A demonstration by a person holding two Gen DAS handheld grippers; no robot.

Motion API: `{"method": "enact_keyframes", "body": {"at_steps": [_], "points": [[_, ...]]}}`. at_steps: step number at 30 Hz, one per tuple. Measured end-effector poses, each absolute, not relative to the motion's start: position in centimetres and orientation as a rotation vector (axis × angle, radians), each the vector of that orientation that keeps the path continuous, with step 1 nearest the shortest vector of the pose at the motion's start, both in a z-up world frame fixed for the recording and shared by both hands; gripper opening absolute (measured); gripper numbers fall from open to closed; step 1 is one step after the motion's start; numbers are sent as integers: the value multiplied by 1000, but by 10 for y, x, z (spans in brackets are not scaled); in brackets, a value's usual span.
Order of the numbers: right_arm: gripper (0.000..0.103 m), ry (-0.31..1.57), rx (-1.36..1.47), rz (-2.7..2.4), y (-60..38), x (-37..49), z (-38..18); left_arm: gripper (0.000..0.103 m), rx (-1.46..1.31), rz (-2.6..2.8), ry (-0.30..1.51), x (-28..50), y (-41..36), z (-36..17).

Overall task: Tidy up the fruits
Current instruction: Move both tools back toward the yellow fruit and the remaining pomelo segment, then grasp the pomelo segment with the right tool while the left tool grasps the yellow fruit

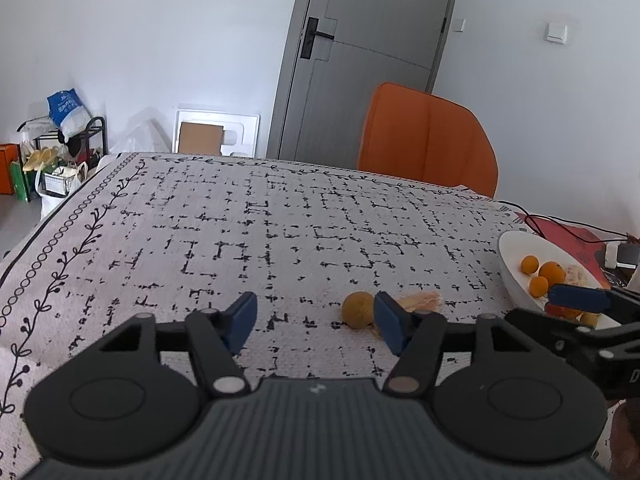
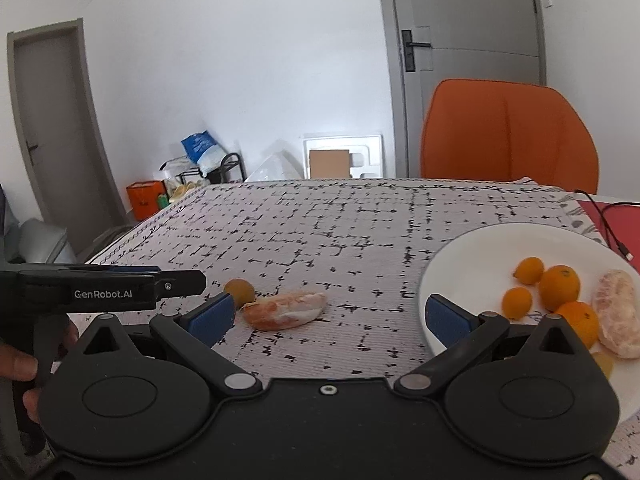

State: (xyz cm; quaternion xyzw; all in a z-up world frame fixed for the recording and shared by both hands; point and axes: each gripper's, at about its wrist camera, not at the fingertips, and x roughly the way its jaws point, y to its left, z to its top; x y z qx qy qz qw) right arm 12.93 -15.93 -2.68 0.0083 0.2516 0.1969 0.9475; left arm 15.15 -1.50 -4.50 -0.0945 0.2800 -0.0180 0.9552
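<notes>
Your left hand-held gripper (image 1: 316, 322) stands released above the patterned tabletop (image 1: 248, 232), its jaws partly apart with nothing pressed between them. A small yellowish round fruit (image 1: 357, 309) lies on the cloth just inside the right-side pad (image 1: 390, 322); whether they touch cannot be told. A peeled citrus piece (image 2: 286, 309) lies just beside that fruit, on the far side from your left gripper.

Your right hand-held gripper (image 2: 336, 316) is released, jaws wide, nothing between the pads. Its right-side finger (image 2: 448, 320) overlaps the near rim of the white plate (image 2: 460, 264). On the plate sit several small oranges (image 2: 559, 286) and a peeled citrus (image 2: 618, 312), clustered toward its right side.
</notes>
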Motion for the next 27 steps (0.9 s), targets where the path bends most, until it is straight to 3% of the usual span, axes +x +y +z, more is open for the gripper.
{"method": "enact_keyframes", "body": {"at_steps": [5,12,27], "points": [[100,535,-10,434,-147,139,-30,49,-198,-39,590,151,-6,-44],[97,578,-87,486,-126,154,-38,49,-207,-21,584,150,5,-42],[80,634,-210,507,-108,178,-53,49,-218,-14,592,153,14,-46]]}}
